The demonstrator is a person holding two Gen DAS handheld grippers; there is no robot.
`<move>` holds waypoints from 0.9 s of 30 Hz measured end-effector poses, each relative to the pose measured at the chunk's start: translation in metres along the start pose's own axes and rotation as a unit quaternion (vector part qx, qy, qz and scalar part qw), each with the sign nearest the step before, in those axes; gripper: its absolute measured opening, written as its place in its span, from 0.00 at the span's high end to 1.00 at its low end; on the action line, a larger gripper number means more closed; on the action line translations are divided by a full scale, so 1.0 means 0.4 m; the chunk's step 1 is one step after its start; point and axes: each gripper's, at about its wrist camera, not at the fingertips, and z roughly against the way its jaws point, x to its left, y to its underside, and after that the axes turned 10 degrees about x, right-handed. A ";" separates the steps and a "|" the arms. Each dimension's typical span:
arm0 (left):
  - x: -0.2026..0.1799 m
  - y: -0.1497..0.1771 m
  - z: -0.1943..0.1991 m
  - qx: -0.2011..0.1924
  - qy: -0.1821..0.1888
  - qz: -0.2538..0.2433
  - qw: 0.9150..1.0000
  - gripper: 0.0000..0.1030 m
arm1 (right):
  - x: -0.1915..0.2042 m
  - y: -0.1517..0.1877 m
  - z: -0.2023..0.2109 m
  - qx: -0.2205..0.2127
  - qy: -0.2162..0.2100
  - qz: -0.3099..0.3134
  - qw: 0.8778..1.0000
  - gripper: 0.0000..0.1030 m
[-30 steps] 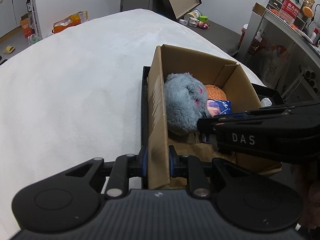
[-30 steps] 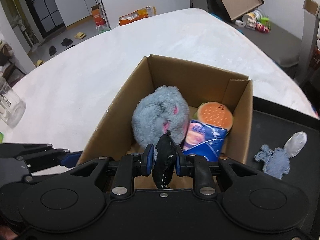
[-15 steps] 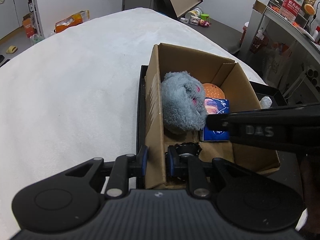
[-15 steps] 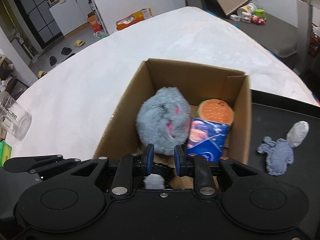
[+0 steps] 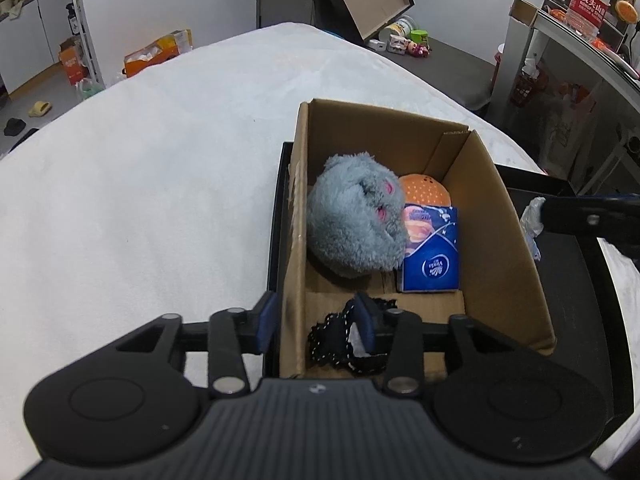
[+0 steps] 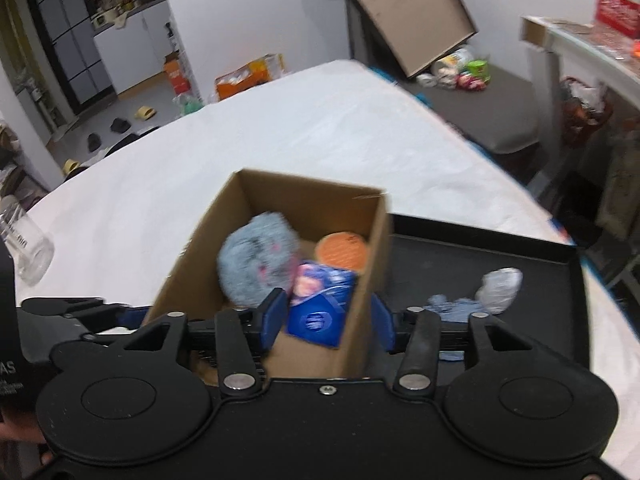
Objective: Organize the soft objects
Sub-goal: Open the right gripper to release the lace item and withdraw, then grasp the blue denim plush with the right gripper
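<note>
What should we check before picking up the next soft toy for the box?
1. Left gripper let go of cardboard box wall: ok; its fingers just opened and straddle it.
2. Black lacy item inside the box: ok.
3. Right gripper empty: ok; just opened, nothing pinched.
4. Grey-blue rag toy waiting on black tray: ok.
5. Room left in the box beside grey plush: ok.
6. Right view sharp enough to aim: not ok, blurred.
</note>
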 end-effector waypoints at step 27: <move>-0.118 -0.059 -0.070 0.012 -0.097 -0.028 0.995 0.38 | -0.256 0.086 -0.159 0.046 0.027 -0.085 0.995 0.44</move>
